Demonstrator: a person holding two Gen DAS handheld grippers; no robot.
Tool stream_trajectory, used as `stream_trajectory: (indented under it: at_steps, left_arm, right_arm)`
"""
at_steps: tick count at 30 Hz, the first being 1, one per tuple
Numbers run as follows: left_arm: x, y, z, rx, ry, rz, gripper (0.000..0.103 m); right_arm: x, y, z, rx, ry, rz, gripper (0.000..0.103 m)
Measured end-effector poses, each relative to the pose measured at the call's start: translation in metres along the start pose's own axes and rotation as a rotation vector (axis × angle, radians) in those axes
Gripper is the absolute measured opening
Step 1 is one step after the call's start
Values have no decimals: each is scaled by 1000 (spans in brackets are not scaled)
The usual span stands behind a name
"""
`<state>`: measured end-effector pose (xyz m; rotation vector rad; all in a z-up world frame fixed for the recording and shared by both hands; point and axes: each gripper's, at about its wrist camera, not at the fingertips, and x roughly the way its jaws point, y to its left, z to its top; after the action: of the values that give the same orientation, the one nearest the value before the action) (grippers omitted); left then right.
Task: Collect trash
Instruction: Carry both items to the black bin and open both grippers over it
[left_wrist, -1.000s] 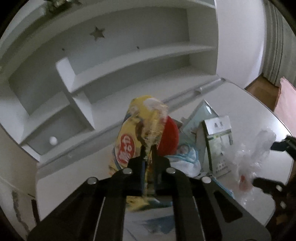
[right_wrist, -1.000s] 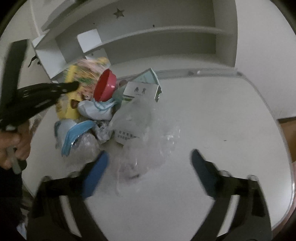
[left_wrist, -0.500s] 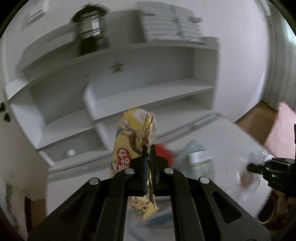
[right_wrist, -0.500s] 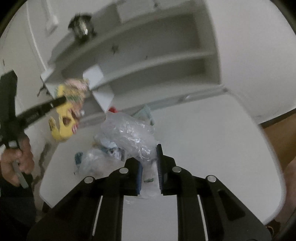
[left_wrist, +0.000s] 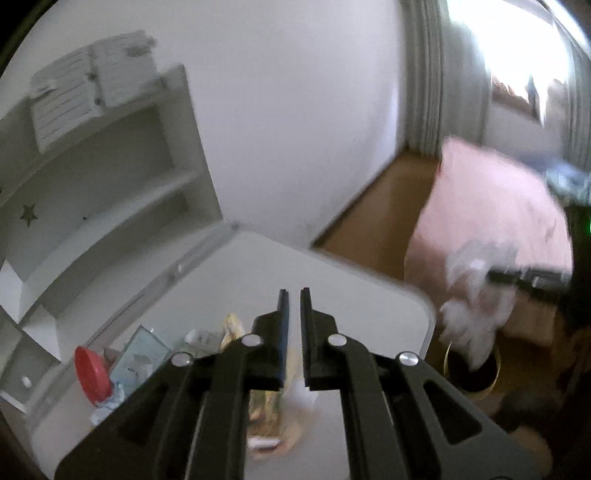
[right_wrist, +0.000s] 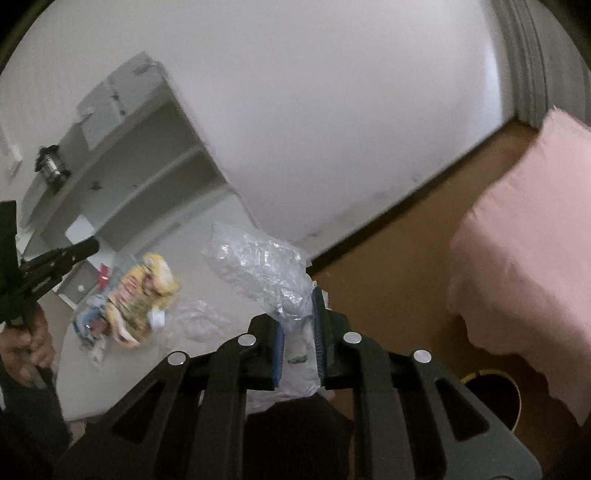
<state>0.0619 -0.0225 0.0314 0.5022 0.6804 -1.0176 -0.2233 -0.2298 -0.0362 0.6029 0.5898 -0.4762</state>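
Left wrist view
Left hand-held gripper (left_wrist: 293, 295): black, angular; fingers close together with a thin slit between, nothing held.
Worktop (left_wrist: 343, 288): smooth white slab with a rounded far-right corner; far half bare.
Snack bag (left_wrist: 266, 402): yellow printed foil, crumpled, lying on the worktop under the fingers, blurred.
Red cup (left_wrist: 92, 373): glossy, round, tipped in the litter at near left, beside a pale blue packet (left_wrist: 142, 356).
Shelf unit (left_wrist: 110, 192): white, boxy, along the worktop's far left edge.
Clear plastic bag (left_wrist: 476, 306): crinkled, translucent, hanging off the right worktop edge above a round gold-rimmed bin (left_wrist: 472, 373) on the brown floor.
Pink bedding (left_wrist: 491, 210): soft, far right.

Right wrist view
Right hand-held gripper (right_wrist: 297, 328): blue pads clamped on the clear plastic bag (right_wrist: 266, 269), which bulges up between them.
Bin (right_wrist: 491, 395): dark round mouth, thin yellow rim, near right, beside pink bedding (right_wrist: 524, 258).
Snack bag (right_wrist: 140, 295): on the worktop (right_wrist: 207, 236) at left among mixed litter.
Left hand-held gripper (right_wrist: 81, 249): held by a hand (right_wrist: 31, 339) at the left edge.
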Motion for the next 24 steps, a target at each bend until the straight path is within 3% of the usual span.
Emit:
stream_trajectory:
  at_steps: [3,4,5,6,7,8,11,15,18,19,24]
  left_arm:
    - [15,10,-19,-53,84,1,10]
    - [18,12,-27,-77,104,17,24]
    - [21,15,-35,-93,114,36,58]
    - [22,17,-43,-98,112,61,74]
    - [22,17,-48,-96,107,90,84]
    - [22,17,-52,-98,114,119,84]
    - [25,4,-44,-95,103,39,84]
    - [50,-43,-18,42,85,-14,84]
    - [87,-53,-6,3,153,-59,82]
    - [95,-52,-5,-16,169,-64,77]
    - [126,-53,-8,-25,222,-21,67]
  right_arm:
    - [6,-13,-9,16,24,11,13]
    - [10,-12,-10,12,33,18,13]
    - [13,-7,-9,7,36,23,13]
    - [13,-7,-10,-2,36,30,13]
    - [12,-6,-10,-7,36,39,13]
    - [11,-6,-10,-8,34,48,13]
    - [13,-5,-7,-5,31,67,13]
    - [13,-8,-7,-7,28,74,13]
    - [9,-8,-5,-6,16,76,13]
    - [7,-8,-5,-6,11,78,13]
    - [6,-11,-6,0,14,83,13]
